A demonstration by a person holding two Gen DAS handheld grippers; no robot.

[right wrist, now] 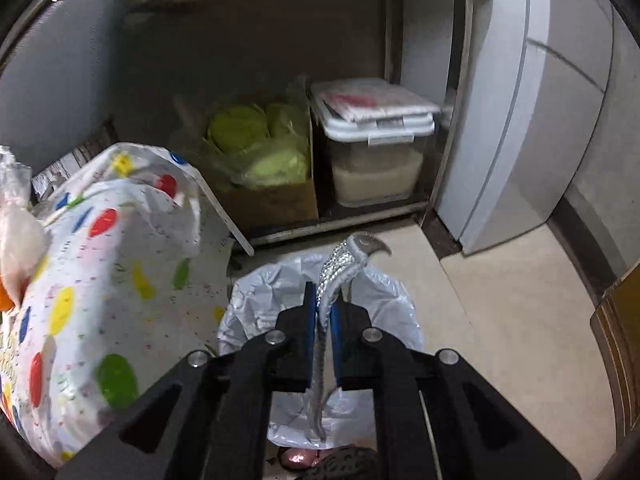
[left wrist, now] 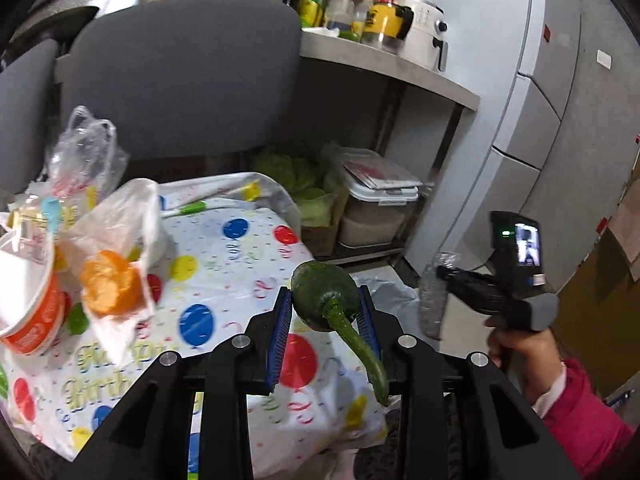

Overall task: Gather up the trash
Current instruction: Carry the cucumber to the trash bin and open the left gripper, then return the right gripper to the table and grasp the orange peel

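Holding 2 pieces of trash at once, the person seems to be partway through the job. The left hand-held gripper [left wrist: 325, 312] is closed on a green pepper top [left wrist: 325, 294], its blue pads pressed to either side and the curved stem hanging down toward the camera, above the edge of the table [left wrist: 240, 248] with its balloon-print cover. The right hand-held gripper [right wrist: 323, 322] is nearly shut, pinching a crumpled clear plastic wrapper [right wrist: 340, 272] directly over the trash bin [right wrist: 256, 300], which is lined with a white bag and stands on the floor beside the table. Some scraps already lie at the bottom of the bin, so I judge that earlier drops are done. Neither held item has been let go yet. Still left on the table are an orange peel [left wrist: 110, 284], thin plastic bags [left wrist: 86, 152] and an orange-and-white paper cup [left wrist: 36, 316], so several more trips look likely.
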